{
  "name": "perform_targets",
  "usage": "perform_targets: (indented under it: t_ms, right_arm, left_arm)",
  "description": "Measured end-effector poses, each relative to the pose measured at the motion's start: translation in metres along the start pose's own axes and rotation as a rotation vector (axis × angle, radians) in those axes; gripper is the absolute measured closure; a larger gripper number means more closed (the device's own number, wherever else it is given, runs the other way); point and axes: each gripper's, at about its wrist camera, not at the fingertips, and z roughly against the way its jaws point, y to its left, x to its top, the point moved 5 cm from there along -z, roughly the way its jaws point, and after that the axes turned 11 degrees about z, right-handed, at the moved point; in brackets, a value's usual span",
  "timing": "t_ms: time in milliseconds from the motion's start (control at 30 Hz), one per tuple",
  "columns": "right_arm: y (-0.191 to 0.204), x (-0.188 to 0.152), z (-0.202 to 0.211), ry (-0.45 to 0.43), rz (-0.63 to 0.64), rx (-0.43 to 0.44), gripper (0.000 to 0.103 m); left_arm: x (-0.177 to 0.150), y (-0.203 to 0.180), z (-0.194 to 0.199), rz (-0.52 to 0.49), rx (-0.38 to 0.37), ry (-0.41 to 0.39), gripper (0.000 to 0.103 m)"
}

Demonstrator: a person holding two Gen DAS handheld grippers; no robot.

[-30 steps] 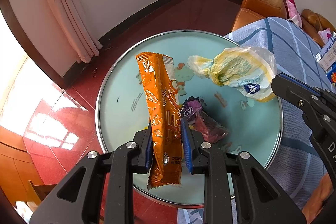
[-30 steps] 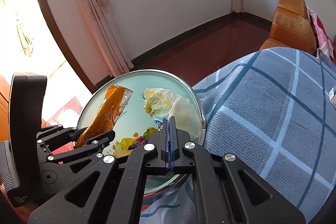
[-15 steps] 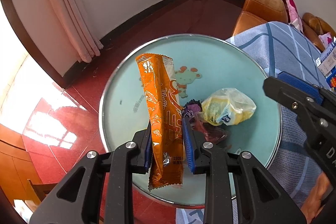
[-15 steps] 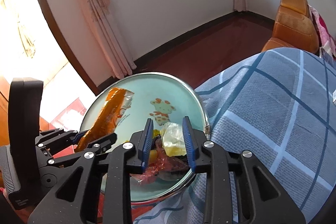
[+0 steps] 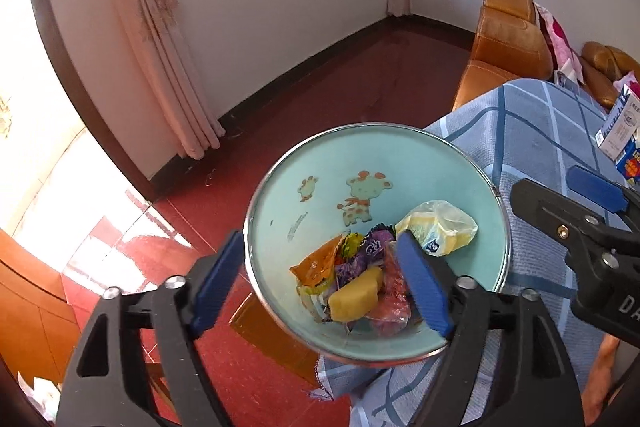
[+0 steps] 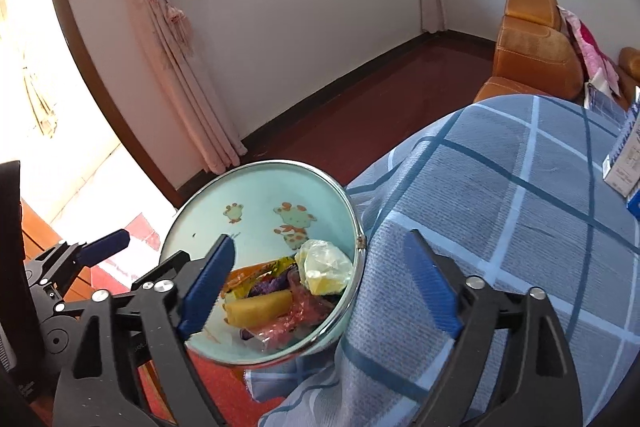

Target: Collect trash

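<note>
The trash (image 5: 376, 267) lies in a heap in the tray (image 5: 280, 211), low and center in the left view: an orange wrapper (image 5: 316, 263), a purple wrapper (image 5: 372, 247), a yellow piece (image 5: 354, 297) and a crumpled clear bag (image 5: 438, 227). All of it looks light, soft and crinkly, probably slippery; a fold or a free edge seems the best place to pinch. The left gripper (image 5: 324, 281) has just opened its jaws wide, and nothing is between the pads. The right gripper (image 6: 320, 281) has also just opened and holds nothing. Both point down at a slant over the tray, which sits at the edge of a checked cloth (image 6: 520, 227).
</note>
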Motion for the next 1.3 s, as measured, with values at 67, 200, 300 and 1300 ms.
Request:
perform_targets:
  t_ms: [67, 200, 300, 1300]
  right_arm:
    - [0.001, -0.001, 0.007, -0.008, -0.006, 0.005, 0.015]
    - [0.003, -0.003, 0.021, -0.028, -0.007, -0.001, 0.015]
    - [0.004, -0.004, 0.035, -0.045, -0.009, -0.005, 0.015]
    - [0.023, -0.02, 0.177, -0.42, -0.024, -0.15, 0.011]
  left_arm:
    - [-0.003, 0.004, 0.008, 0.011, 0.012, -0.015, 0.017]
    - [-0.008, 0.008, 0.02, 0.022, 0.03, -0.032, 0.013]
    - [-0.009, 0.009, 0.034, 0.031, 0.041, -0.069, 0.009]
    - [-0.022, 0.019, 0.169, 0.069, 0.078, -0.419, 0.006]
